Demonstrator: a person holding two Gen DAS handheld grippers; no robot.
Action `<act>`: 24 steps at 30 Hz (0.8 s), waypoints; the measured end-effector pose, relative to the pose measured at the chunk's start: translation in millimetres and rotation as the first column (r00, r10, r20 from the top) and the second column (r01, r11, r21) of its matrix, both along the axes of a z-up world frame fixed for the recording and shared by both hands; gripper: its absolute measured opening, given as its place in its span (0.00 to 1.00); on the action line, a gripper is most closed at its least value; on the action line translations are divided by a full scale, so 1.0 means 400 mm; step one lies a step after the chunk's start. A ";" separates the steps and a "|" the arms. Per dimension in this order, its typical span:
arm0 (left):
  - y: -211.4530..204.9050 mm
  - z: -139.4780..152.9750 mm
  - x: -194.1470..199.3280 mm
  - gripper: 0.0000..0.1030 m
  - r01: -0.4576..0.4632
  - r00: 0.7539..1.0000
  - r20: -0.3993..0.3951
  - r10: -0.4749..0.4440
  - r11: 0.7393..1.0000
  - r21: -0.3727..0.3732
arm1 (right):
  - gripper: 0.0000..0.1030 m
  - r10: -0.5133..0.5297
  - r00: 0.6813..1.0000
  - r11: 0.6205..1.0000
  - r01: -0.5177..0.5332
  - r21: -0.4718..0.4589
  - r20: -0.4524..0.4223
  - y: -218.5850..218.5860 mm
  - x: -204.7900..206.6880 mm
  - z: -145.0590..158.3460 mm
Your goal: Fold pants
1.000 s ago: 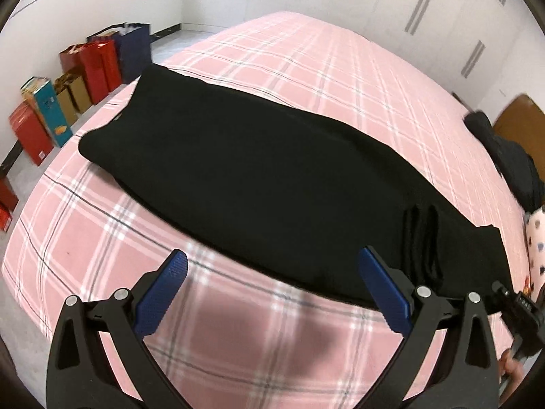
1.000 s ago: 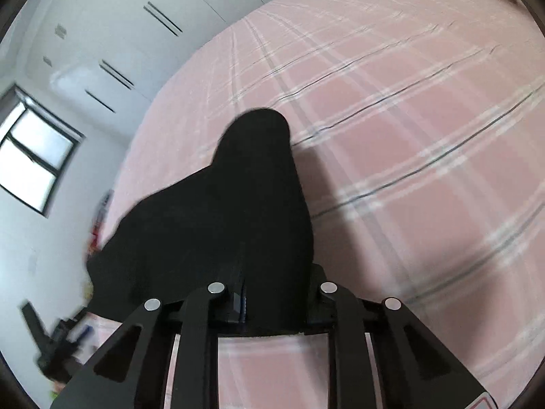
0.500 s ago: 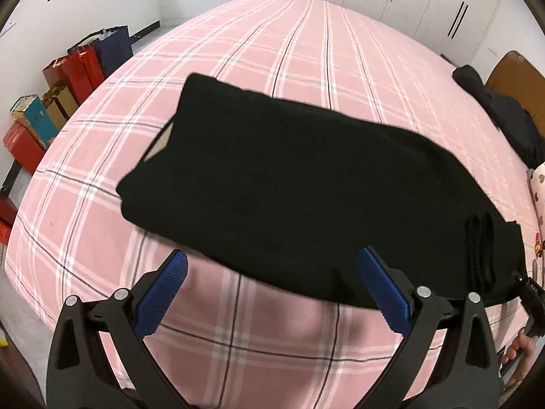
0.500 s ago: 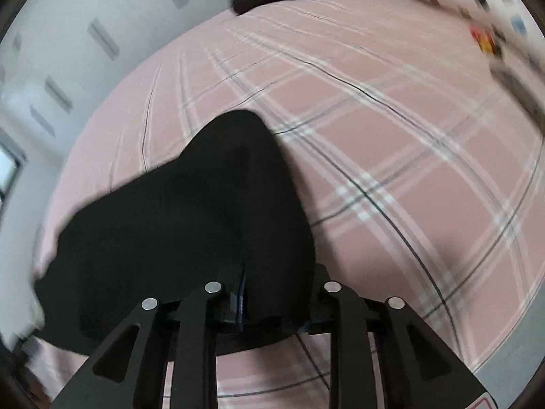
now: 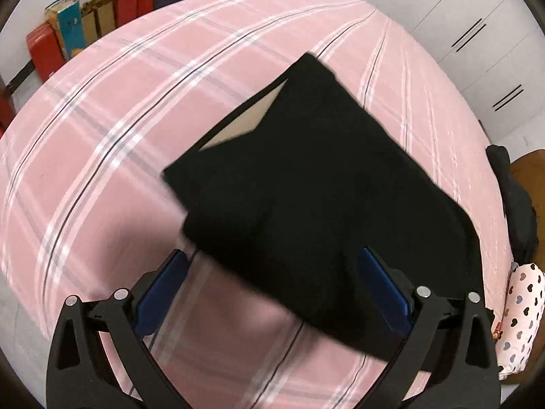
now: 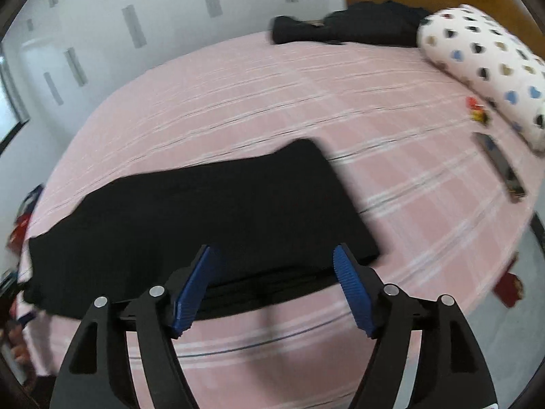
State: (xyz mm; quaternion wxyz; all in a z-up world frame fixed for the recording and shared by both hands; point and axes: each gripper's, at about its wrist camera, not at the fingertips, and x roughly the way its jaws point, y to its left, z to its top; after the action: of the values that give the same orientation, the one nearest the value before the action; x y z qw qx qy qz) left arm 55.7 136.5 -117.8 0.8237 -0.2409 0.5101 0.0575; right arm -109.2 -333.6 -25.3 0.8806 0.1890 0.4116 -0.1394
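The black pants (image 5: 316, 197) are seen lying flat on the pink plaid bed (image 5: 102, 156), filling the centre of the left wrist view and the lower left and centre of the right wrist view (image 6: 190, 218). A compact, roughly rectangular shape is shown, with a pale lining exposed at the upper edge in the left wrist view; layered edges are visible at the near side in the right wrist view, so at least 1 fold is judged to be laid. The edges are blurred, and finer detail cannot be told.

The left claw (image 5: 272, 293) is held wide apart at the bottom of its frame, with nothing between its blue pads (image 5: 160, 289); it hovers over the near edge of the garment. The right claw (image 6: 272, 286) is likewise spread wide and grips nothing, its pads set just above the layered near edge.

The step in hand is judged to be the release after a fold. For the next move, a fresh grip on 1 end of the rectangle would be called for, with all layers caught together so that none slips.

Further out, a heart-print pillow (image 6: 483, 71), dark clothing (image 6: 344, 27) and a remote-like object (image 6: 500, 167) lie toward the upper right of the right wrist view; gift bags (image 5: 102, 10) stand at the upper left of the left wrist view.
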 end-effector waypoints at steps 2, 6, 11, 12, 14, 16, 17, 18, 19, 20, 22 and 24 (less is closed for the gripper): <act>-0.011 -0.006 0.008 0.91 0.022 0.999 0.026 -0.022 1.000 -0.015 | 0.73 0.041 0.999 0.998 -0.042 0.038 0.021 0.059 0.019 -0.008; -0.019 -0.009 0.014 0.73 -0.006 0.999 0.033 0.005 0.999 0.034 | 0.73 0.123 0.992 0.992 -0.122 -0.022 0.028 0.173 0.062 0.003; -0.002 0.004 0.010 0.18 -0.024 0.998 0.062 0.022 1.000 0.020 | 0.82 0.098 0.995 0.979 -0.092 -0.181 0.027 0.232 0.058 0.020; -0.005 0.010 0.007 0.16 -0.023 0.997 0.068 0.021 0.999 0.023 | 0.83 0.081 0.996 0.980 -0.074 -0.185 0.033 0.227 0.055 0.020; -0.018 0.032 0.005 0.15 -0.015 0.996 0.089 0.010 0.998 0.058 | 0.83 0.049 0.998 0.987 -0.041 -0.158 0.048 0.198 0.046 0.018; -0.034 0.063 0.011 0.14 -0.004 0.993 0.115 -0.008 0.995 0.099 | 0.83 0.024 0.999 0.992 -0.019 -0.125 0.042 0.174 0.050 0.011; -0.040 0.079 0.009 0.14 -0.001 0.992 0.124 -0.014 0.993 0.117 | 0.83 0.010 1.000 0.994 -0.007 -0.108 0.030 0.163 0.052 0.004; -0.052 0.108 0.013 0.14 0.006 0.990 0.137 -0.024 0.992 0.130 | 0.83 -0.009 1.000 0.996 0.010 -0.089 0.008 0.151 0.054 -0.003; -0.067 0.129 0.014 0.14 0.016 0.988 0.150 -0.037 0.991 0.136 | 0.83 -0.026 1.000 0.997 0.025 -0.072 -0.008 0.137 0.058 -0.011; -0.087 0.156 0.016 0.14 0.027 0.985 0.167 -0.051 0.989 0.146 | 0.83 -0.040 0.999 0.998 0.040 -0.056 -0.014 0.125 0.061 -0.017; -0.134 0.226 0.010 0.14 0.059 0.973 0.210 -0.097 0.982 0.180 | 0.83 -0.071 0.997 0.997 0.071 -0.025 -0.001 0.104 0.057 -0.022; -0.188 0.283 -0.004 0.14 0.097 0.959 0.244 -0.147 0.974 0.207 | 0.83 -0.084 0.996 0.996 0.084 -0.003 0.006 0.091 0.053 -0.026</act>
State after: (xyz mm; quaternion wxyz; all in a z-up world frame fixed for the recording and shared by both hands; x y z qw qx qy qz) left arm 54.0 61.3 -4.5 0.9043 -0.1333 0.4048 0.0240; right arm -88.2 -297.3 -35.8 0.8755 0.2050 0.4005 -0.1763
